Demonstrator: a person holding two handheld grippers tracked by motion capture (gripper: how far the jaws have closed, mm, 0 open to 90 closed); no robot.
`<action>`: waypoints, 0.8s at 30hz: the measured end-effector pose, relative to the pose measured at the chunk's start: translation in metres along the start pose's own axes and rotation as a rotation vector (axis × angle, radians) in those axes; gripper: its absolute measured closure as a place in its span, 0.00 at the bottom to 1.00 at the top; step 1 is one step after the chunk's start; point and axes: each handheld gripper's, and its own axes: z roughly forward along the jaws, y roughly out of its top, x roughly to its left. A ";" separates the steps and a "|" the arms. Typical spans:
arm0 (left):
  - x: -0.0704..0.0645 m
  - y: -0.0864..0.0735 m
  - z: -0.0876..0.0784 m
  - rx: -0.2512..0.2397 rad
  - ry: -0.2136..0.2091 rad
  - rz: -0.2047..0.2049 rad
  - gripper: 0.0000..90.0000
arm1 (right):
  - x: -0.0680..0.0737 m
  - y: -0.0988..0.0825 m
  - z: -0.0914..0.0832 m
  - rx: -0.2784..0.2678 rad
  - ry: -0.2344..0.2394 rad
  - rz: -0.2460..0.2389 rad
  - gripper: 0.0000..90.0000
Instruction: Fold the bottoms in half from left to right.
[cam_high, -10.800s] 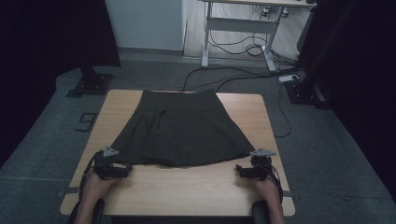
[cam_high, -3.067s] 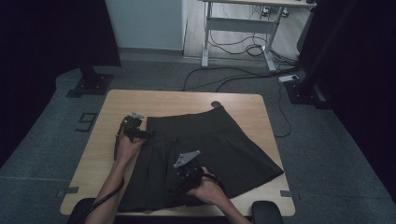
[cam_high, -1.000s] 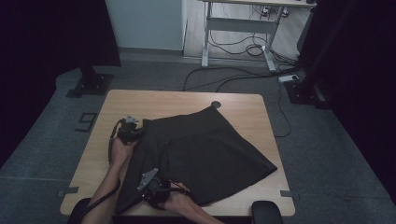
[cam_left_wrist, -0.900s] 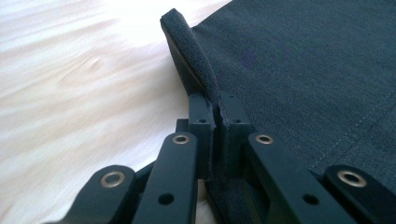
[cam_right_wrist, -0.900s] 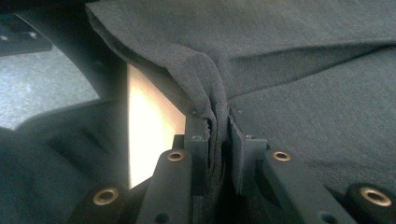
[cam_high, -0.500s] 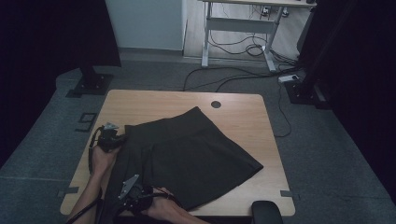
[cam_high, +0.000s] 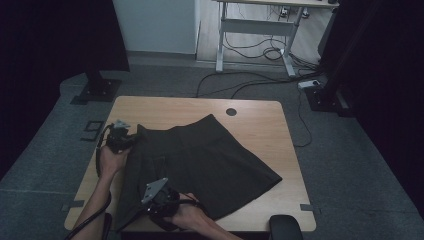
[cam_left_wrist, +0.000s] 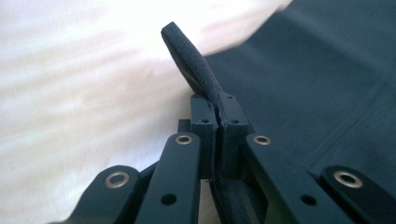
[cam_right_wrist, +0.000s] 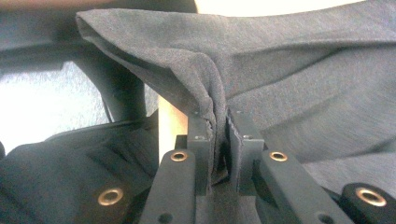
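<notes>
Skirt (cam_high: 200, 160), dark, single item, spread across wooden table (cam_high: 260, 120), centre to lower left of high view. Long axis running diagonally: narrow waistband end toward upper centre of frame, flared hem fanning to lower right. Left edge of cloth lifted off the table along a line from mid-left to bottom centre.

Left gripper (cam_high: 120, 136), mid-left of high view, at upper corner of that lifted edge. Jaws clamped tight on a thick folded rim of skirt (cam_left_wrist: 196, 70), as seen in left gripper view; fabric standing up above the jaw tips, remainder of cloth extending to right of that frame.

Right gripper (cam_high: 162, 197), bottom centre of high view, at lower corner of same edge, near table's front rim. Jaws pinched on a gathered fold of skirt (cam_right_wrist: 196, 65) in right gripper view; cloth draped over and beyond the tips, toward upper right of frame.

Key relation: bulk of skirt lying right of both grippers in high view, so any fold or carry likely to travel rightward across the long axis. Both grippers on the same side edge, left one farther up the frame, right one nearer the bottom; neither closer to the free hem corner at lower right.

Brands, labels, writing: none legible on skirt, grippers or table. Round grommet hole (cam_high: 231, 111) in table top, upper centre, unmarked.
</notes>
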 end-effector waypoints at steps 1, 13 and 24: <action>-0.003 0.007 -0.001 -0.006 -0.002 0.005 0.96 | -0.002 -0.001 -0.008 -0.011 -0.007 0.003 0.89; -0.038 0.074 0.013 -0.073 -0.042 0.060 0.96 | -0.028 -0.028 -0.101 -0.111 -0.161 0.085 0.89; -0.078 0.121 0.033 -0.108 -0.086 0.123 0.96 | -0.046 -0.067 -0.165 -0.188 -0.282 0.181 0.90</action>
